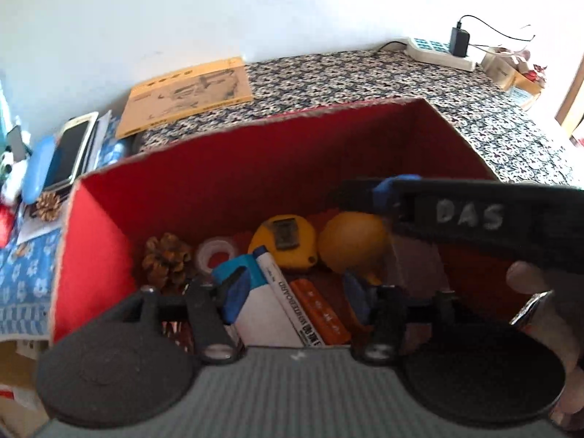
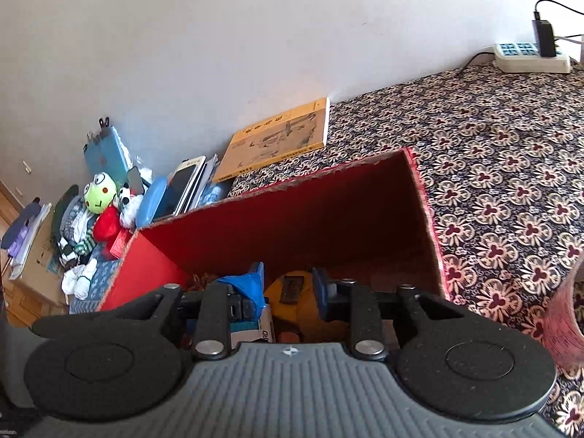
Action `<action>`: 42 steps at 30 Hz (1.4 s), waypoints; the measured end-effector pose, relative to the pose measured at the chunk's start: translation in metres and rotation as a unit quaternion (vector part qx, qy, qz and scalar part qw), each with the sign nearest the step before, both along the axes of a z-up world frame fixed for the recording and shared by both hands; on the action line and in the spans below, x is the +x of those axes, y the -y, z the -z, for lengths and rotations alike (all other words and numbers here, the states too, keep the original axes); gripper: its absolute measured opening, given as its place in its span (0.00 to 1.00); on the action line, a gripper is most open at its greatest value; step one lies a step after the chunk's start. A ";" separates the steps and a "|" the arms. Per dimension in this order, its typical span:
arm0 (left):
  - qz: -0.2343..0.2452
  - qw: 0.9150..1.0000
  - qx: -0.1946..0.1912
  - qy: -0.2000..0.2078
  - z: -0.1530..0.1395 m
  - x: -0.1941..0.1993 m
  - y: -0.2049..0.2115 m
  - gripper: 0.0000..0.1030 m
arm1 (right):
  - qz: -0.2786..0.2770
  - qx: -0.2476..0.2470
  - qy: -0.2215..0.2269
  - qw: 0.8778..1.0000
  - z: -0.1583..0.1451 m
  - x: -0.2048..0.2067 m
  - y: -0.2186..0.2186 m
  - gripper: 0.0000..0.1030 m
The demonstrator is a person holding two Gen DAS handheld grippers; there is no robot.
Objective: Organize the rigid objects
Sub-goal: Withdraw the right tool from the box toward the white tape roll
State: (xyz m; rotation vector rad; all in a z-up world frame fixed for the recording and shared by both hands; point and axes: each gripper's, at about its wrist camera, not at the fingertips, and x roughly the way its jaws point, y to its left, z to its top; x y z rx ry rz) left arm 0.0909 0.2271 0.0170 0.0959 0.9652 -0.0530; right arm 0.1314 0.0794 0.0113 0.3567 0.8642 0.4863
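left gripper [image 1: 297, 292] and right gripper [image 2: 288, 286], both with jaws apart and holding nothing, poised over the red box [image 1: 233, 168]. ahead of the left gripper, inside the box: pine cone [image 1: 166, 261], tape roll [image 1: 217, 255], yellow tape measure [image 1: 283, 241], whiteboard marker [image 1: 288, 297].

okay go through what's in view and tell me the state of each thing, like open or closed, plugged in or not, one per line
Red box: open on top, items inside.
Left gripper: open, holding nothing, over the box.
Right gripper: open, holding nothing, over the box.
Whiteboard marker: capped, lying in the box.
Yellow tape measure: lying in the box.
Yellow book: closed, flat.
Charger: plugged into the power strip.
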 end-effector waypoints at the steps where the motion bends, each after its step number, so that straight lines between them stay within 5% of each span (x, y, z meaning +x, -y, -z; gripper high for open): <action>1: -0.005 1.000 0.004 -0.002 -0.001 -0.001 0.000 0.57 | 0.001 0.000 0.000 1.000 -0.002 -0.002 0.002 0.12; 19: -0.054 0.996 0.052 0.040 -0.040 -0.037 0.015 0.61 | 0.042 0.001 0.022 0.999 -0.034 -0.040 0.047 0.16; 42: -0.105 0.992 0.059 0.036 -0.053 -0.056 0.114 0.63 | -0.022 -0.007 -0.018 1.000 -0.021 -0.043 0.144 0.16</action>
